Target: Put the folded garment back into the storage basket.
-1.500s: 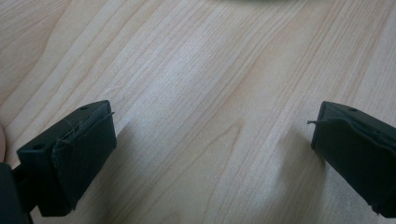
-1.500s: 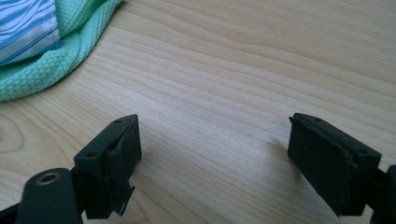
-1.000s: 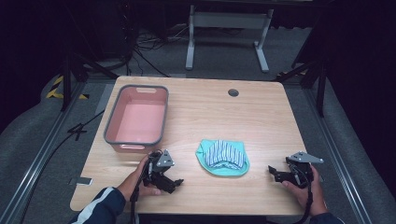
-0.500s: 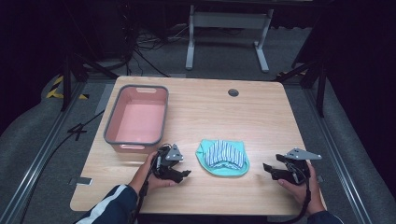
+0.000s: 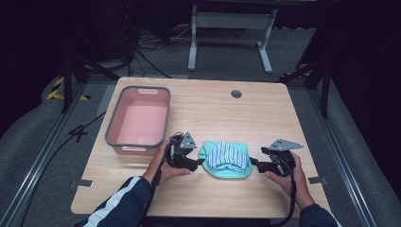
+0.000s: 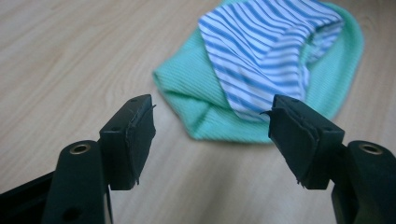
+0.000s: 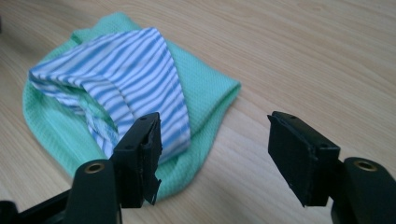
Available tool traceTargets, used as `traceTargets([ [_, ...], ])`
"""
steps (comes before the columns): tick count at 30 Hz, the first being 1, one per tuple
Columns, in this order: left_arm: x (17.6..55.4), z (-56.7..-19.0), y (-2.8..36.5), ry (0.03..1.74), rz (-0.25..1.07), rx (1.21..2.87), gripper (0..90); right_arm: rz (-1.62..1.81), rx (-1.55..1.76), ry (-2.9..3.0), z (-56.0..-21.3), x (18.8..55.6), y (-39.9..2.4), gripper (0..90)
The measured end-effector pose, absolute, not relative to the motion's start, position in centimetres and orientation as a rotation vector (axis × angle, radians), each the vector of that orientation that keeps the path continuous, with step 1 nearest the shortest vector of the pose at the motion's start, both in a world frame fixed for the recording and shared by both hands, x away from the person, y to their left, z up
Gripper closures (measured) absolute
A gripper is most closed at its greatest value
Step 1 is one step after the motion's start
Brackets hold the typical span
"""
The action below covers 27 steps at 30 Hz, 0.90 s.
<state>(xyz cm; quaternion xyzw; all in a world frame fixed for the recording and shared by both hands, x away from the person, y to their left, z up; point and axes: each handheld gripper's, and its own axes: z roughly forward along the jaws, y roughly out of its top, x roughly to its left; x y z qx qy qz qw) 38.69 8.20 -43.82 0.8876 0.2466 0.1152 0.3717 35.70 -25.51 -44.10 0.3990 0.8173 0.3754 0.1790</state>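
At the table's near edge, you set the left gripper (image 5: 199, 163) and right gripper (image 5: 255, 163) at opposite ends of the cloth (image 5: 226, 159), jaws narrowed partway yet gripping nothing, apparently to take both ends together.

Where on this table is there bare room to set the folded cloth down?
The far right half, from the pink bin past the cable hole, is bare wood. The near edge is crowded: both grippers flank the green-and-striped cloth.
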Motion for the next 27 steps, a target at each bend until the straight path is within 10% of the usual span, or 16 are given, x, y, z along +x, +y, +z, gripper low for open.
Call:
traceTargets([
  [27,41.5,-47.5,4.8,0.757,0.243,2.344,24.4,0.941,1.199,2.408,-47.4,38.6,-22.5,33.3],
])
